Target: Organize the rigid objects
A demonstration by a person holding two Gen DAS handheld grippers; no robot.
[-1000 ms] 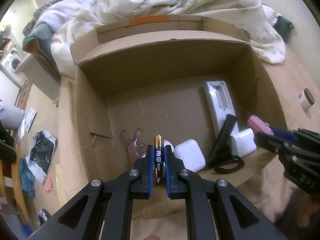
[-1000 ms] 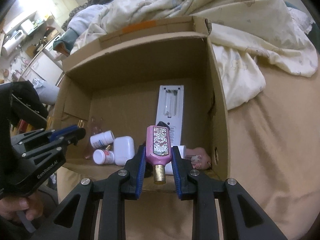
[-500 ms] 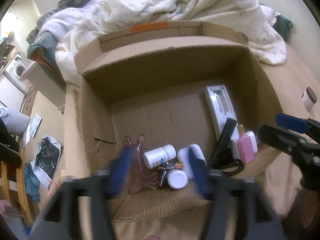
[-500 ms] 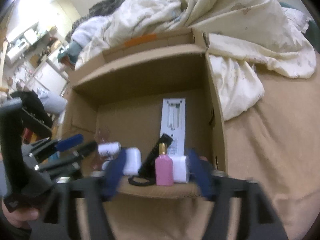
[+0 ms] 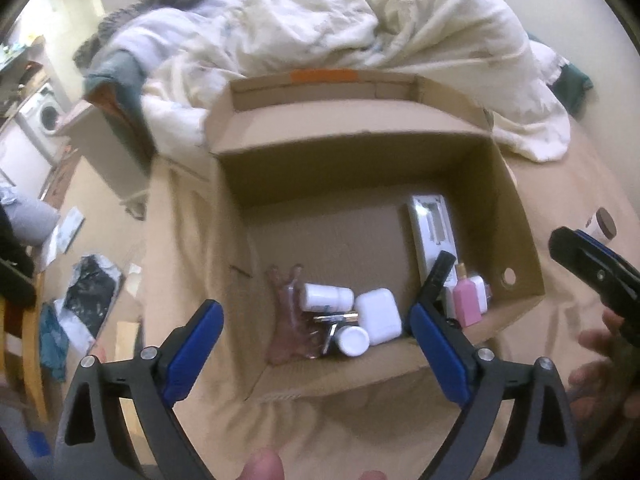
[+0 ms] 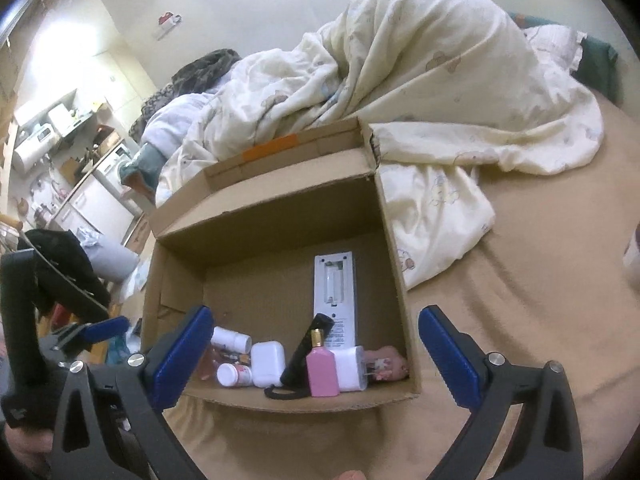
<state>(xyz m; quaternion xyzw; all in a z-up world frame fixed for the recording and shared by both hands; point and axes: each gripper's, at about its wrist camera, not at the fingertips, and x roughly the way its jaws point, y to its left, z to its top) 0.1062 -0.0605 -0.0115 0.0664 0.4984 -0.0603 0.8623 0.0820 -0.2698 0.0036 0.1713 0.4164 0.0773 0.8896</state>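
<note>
You have one cardboard box (image 5: 516, 216) open on the tan bed sheet (image 6: 520, 300), with one rumpled cream duvet (image 6: 420, 92) heaped behind it at 12 o'clock. Your two grippers both hang in front of the box's near wall: the left gripper (image 5: 316, 320) has its blue-padded fingers spread wide with nothing between them, and the right gripper (image 6: 316, 332) is spread just as wide and also holds nothing. Inside the box, count one long white remote (image 6: 334, 292) lying back-up with its battery bay uncovered, running toward 12 o'clock along the right wall. At its near end one black handle-like device (image 6: 306, 352) leans tilted. Just beside that stands one pink bottle (image 6: 321, 372), upright, flat-sided, with a gold cap, and touching it at 3 o'clock is one white charger plug (image 6: 352, 368). One white earbud case (image 5: 378, 316) sits near the middle, with two white pill bottles (image 5: 328, 296) at its 9 o'clock, one lying on its side and one (image 5: 352, 340) showing its cap. One clear pinkish piece (image 5: 286, 320) lies at their 9 o'clock, and a slim gold-tipped battery (image 5: 336, 317) lies between the bottles.
</note>
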